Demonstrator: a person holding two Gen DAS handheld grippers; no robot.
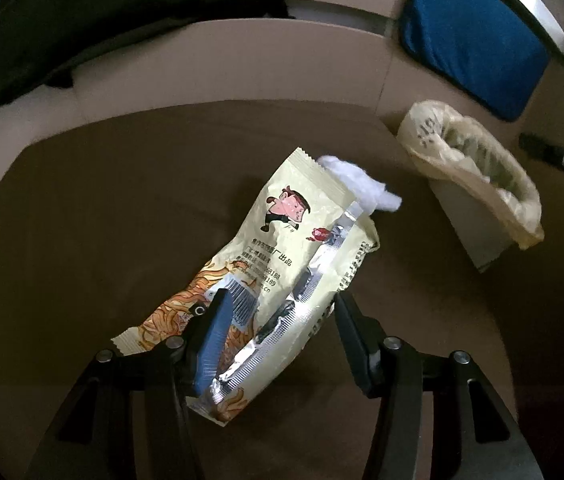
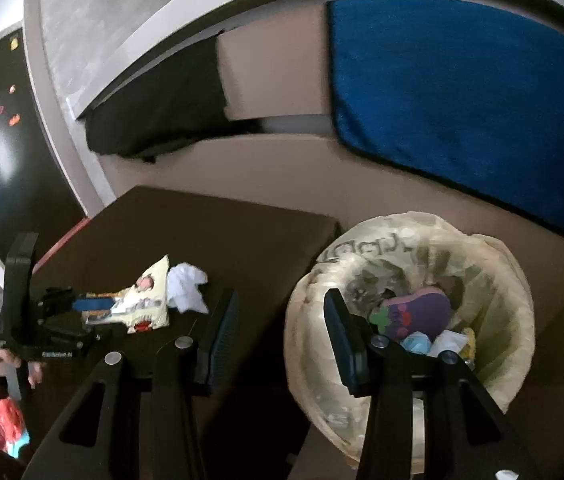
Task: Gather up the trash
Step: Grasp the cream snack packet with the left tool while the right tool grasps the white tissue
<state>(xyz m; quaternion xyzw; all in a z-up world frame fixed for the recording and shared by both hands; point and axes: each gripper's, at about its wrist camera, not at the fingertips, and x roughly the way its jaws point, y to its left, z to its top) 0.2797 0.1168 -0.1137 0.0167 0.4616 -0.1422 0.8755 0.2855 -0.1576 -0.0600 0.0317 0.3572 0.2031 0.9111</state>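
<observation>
Partly done: bin (image 2: 409,304), lower right of the right view, holds some trash. Wrapper (image 1: 282,264) and tissue (image 1: 357,184) remain on table (image 1: 82,220), mid-frame. Left gripper (image 1: 278,312) straddles wrapper, grip unconfirmed. Right gripper (image 2: 282,312) wide, empty.

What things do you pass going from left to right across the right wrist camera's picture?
Left gripper → snack wrapper → white tissue → right gripper → bin with a bag liner.
</observation>
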